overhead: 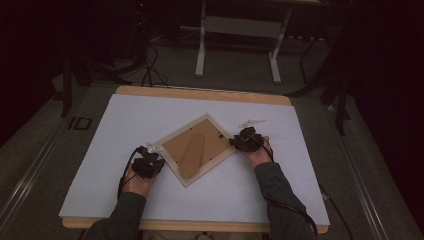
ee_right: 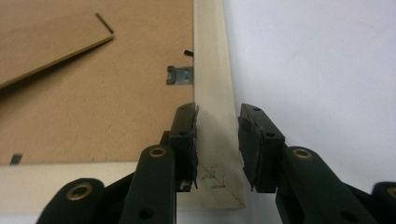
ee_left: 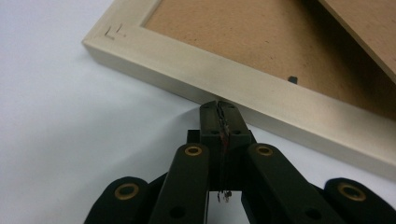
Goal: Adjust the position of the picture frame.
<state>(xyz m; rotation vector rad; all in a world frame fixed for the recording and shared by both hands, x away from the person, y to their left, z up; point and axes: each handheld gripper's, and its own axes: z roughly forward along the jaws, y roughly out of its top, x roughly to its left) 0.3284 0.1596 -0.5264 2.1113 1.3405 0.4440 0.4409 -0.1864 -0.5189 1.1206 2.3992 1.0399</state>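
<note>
A pale wooden picture frame (overhead: 172, 161) lies face down on the white board (overhead: 125, 125), turned like a diamond, its brown backing and fold-out stand (overhead: 192, 150) facing up. My left gripper (overhead: 158, 159) is shut with nothing in it. Its tips (ee_left: 219, 105) rest against the outer side of the frame's rail (ee_left: 163, 60) near the left corner. My right gripper (overhead: 233, 144) straddles the frame's right corner. In the right gripper view its jaws (ee_right: 217, 116) stand either side of the rail (ee_right: 210, 70): the inner pad touches it, the outer pad is a small gap away.
A small metal tab (ee_right: 180, 74) holds the backing near the right corner. Two clear plastic bits lie on the board, one (overhead: 252, 121) behind the right hand, one (overhead: 152, 147) by the left gripper. White desk legs (overhead: 200, 50) stand on the floor beyond the table.
</note>
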